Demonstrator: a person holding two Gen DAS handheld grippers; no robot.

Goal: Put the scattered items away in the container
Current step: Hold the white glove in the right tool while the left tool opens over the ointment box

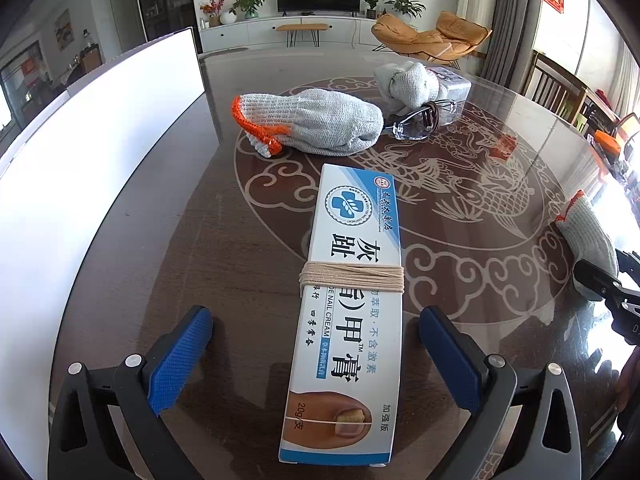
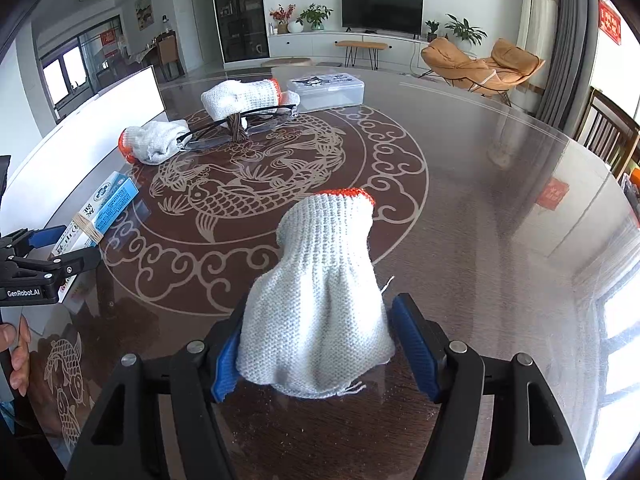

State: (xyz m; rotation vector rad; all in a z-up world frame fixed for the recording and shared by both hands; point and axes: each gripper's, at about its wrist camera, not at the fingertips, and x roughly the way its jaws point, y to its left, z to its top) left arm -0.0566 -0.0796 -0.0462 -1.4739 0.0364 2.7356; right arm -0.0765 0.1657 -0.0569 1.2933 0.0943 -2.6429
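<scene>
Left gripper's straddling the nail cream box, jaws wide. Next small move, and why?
Probably close the left gripper on the nail cream box. The box lies flat on the table between the open pads, with clear gaps on both sides, so nothing is gripped yet. It needs a grip before it can be lifted toward the container.

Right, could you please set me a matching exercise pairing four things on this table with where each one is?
Things:
1. blue-and-white cardboard cream box
2. nearest grey knitted glove with orange cuff
3. dark-framed clear glasses
4. clear plastic lidded container

Places:
A. far side of the glass-topped table
B. between the fingers of the right gripper
C. between the fingers of the left gripper, untouched
D. lying between two other gloves

Pairs: 1-C, 2-B, 3-D, 4-A
</scene>
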